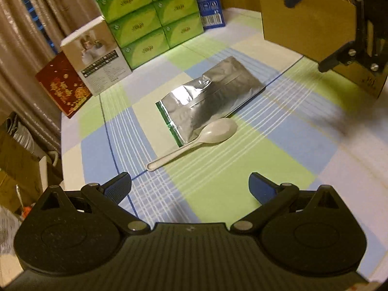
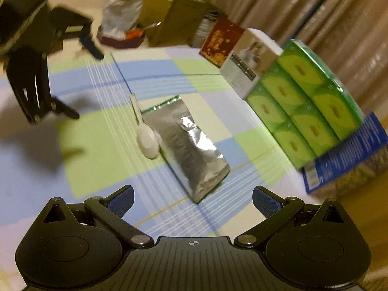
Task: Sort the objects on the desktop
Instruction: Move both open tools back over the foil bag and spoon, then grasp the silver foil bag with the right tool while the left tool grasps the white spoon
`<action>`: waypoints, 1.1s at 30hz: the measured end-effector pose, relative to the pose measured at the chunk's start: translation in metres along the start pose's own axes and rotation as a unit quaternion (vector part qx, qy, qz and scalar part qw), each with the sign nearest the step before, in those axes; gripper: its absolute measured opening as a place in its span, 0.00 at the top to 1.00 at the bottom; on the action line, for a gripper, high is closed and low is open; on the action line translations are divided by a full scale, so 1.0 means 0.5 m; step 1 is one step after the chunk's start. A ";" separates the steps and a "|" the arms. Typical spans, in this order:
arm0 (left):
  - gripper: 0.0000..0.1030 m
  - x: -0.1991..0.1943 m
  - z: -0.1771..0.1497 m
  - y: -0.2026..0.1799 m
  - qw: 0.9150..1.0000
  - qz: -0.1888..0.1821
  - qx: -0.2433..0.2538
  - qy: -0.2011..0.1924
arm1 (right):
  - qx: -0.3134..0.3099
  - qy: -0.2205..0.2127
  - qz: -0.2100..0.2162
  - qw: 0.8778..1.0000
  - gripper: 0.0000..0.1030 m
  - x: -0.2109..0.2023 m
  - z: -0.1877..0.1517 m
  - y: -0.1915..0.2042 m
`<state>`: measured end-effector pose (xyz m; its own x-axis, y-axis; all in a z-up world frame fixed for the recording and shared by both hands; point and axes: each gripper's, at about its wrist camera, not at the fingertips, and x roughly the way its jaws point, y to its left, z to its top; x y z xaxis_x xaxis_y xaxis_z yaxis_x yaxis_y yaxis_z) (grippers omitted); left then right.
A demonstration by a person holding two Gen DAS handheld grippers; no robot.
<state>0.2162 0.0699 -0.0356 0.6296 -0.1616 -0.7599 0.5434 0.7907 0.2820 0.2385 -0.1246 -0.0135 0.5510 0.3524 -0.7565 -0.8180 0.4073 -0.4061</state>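
So, both grippers w/ jaws wide apart, nothing held: left gripper [image 1: 190, 184], right gripper [image 2: 193, 197]. Crinkled silver foil pouch [image 1: 208, 97] lies flat mid checked blue-green tablecloth [image 1: 230, 169]; white plastic spoon [image 1: 201, 140] touching its edge. Green tissue packs [image 1: 155, 17] stacked behind.

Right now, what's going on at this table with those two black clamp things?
Someone is tidying a table with a handheld gripper in each hand. Both the left gripper and the right gripper are open and empty, hovering above the checked cloth. A silver foil pouch lies flat in the middle, and a white plastic spoon rests against its edge. Nothing has been picked up yet.
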 end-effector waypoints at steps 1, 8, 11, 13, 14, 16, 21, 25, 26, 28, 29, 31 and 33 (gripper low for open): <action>0.02 0.012 0.001 0.008 1.000 -0.004 0.004 0.002 | -0.009 0.004 -0.003 1.000 0.02 0.016 0.005 -0.006; 0.15 0.101 0.011 0.042 0.998 -0.032 0.050 0.019 | -0.057 -0.001 0.014 0.998 0.02 0.109 0.032 -0.038; 0.15 0.128 0.013 0.042 0.996 -0.043 0.075 0.018 | -0.081 0.001 0.025 0.996 0.02 0.152 0.042 -0.036; 0.16 0.143 0.017 0.044 0.995 -0.048 0.084 0.017 | -0.097 0.004 0.033 0.995 0.02 0.176 0.048 -0.032; 0.18 0.149 0.019 0.045 0.995 -0.051 0.085 0.015 | -0.106 0.004 0.035 0.994 0.02 0.187 0.050 -0.029; 0.19 0.162 0.024 0.049 0.994 -0.057 0.087 0.012 | -0.123 0.008 0.037 0.992 0.02 0.207 0.055 -0.022; 0.26 0.195 0.036 0.057 0.994 -0.065 0.091 0.018 | -0.121 0.016 0.051 0.991 0.02 0.250 0.063 -0.024; 0.28 0.208 0.045 0.059 0.993 -0.072 0.097 0.016 | -0.124 0.022 0.060 0.990 0.02 0.274 0.069 -0.025; 0.29 0.210 0.047 0.060 0.992 -0.075 0.097 0.015 | -0.125 0.023 0.063 0.990 0.02 0.281 0.070 -0.025; 0.29 0.214 0.050 0.060 0.992 -0.078 0.099 0.014 | -0.126 0.027 0.066 0.989 0.02 0.291 0.074 -0.025; 0.29 0.218 0.051 0.061 0.992 -0.079 0.099 0.014 | -0.126 0.028 0.067 0.989 0.02 0.296 0.076 -0.026; 0.31 0.222 0.053 0.062 0.992 -0.084 0.098 0.014 | -0.124 0.028 0.070 0.989 0.02 0.304 0.080 -0.028; 0.33 0.225 0.056 0.061 0.991 -0.087 0.100 0.015 | -0.121 0.028 0.074 0.989 0.02 0.309 0.084 -0.029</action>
<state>0.3194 0.0593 -0.0960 0.5010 -0.2656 -0.8237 0.7436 0.6191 0.2526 0.3423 -0.0406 -0.1027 0.4186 0.3422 -0.8413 -0.9080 0.1383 -0.3955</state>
